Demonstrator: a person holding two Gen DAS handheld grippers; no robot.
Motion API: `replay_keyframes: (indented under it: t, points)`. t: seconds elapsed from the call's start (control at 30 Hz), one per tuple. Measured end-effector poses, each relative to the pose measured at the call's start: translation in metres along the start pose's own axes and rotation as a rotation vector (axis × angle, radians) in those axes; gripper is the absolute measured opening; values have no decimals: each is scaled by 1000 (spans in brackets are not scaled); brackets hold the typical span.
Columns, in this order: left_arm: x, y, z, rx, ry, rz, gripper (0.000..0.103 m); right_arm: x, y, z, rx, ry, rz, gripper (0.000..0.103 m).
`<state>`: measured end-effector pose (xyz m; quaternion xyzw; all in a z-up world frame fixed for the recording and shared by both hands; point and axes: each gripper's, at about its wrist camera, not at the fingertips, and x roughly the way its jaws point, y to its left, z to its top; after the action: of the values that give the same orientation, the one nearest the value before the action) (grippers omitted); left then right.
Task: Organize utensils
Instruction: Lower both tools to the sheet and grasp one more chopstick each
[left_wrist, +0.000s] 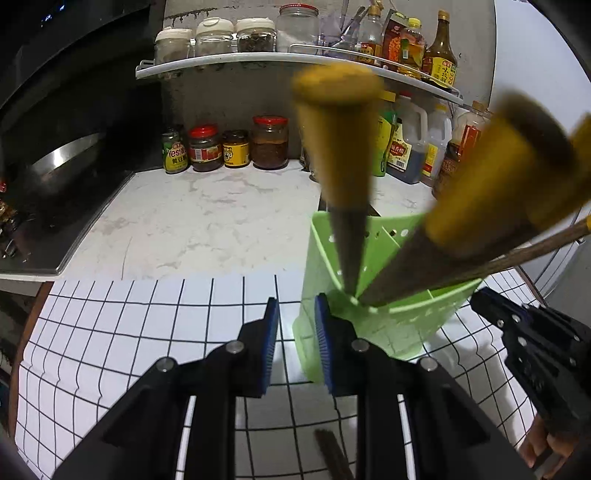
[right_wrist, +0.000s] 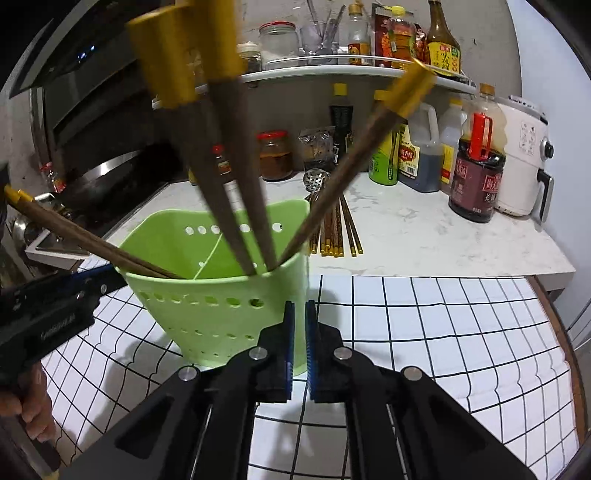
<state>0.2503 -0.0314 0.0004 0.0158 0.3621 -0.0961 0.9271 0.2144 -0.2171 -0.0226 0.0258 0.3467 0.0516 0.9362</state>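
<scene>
A green perforated utensil holder (right_wrist: 218, 310) stands on the grid-patterned cloth; it also shows in the left wrist view (left_wrist: 388, 317). Several brown chopsticks with yellow tops (right_wrist: 236, 192) stand in it, leaning outward; they show blurred in the left wrist view (left_wrist: 343, 177). A bundle of chopsticks (right_wrist: 338, 232) and a slotted spoon (right_wrist: 316, 181) lie on the marble counter behind. My left gripper (left_wrist: 295, 332) is slightly open and empty, at the holder's left side. My right gripper (right_wrist: 300, 332) is nearly closed and empty, just before the holder's right front. One chopstick (left_wrist: 332, 458) lies under the left gripper.
Jars (left_wrist: 236, 147) and sauce bottles (right_wrist: 476, 177) line the counter's back wall under a shelf (left_wrist: 258, 59). A stove with a wok (left_wrist: 55, 173) is at left. A white appliance (right_wrist: 524, 166) stands at far right.
</scene>
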Motion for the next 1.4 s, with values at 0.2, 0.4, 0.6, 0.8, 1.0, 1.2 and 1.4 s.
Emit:
replay_keyframes:
  t: [0.2,0.4,0.6,0.8,1.0,1.2,1.4]
  points:
    - [-21,19,-15,9,12,78,20,-40,-1,-10,-2,-8,-38,10]
    - [-63,24,-87,42,135,153,20,-94,7,-62,-26,60,-14,10]
    - [-99,-10,-167,94,254,28,20,-126,17,-130,11,154,51,16]
    - [-120,-23,-200,50,278,9,20,-142,36,-180,5,217,64,21]
    - [-126,-34,-225,56,335,-32,20,-146,50,-199,-27,246,114,21]
    - [-124,-42,-229,60,349,-80,20,-135,61,-201,-54,259,137,20]
    - [-119,-50,-223,57,337,-129,20,-129,52,-201,-54,242,81,7]
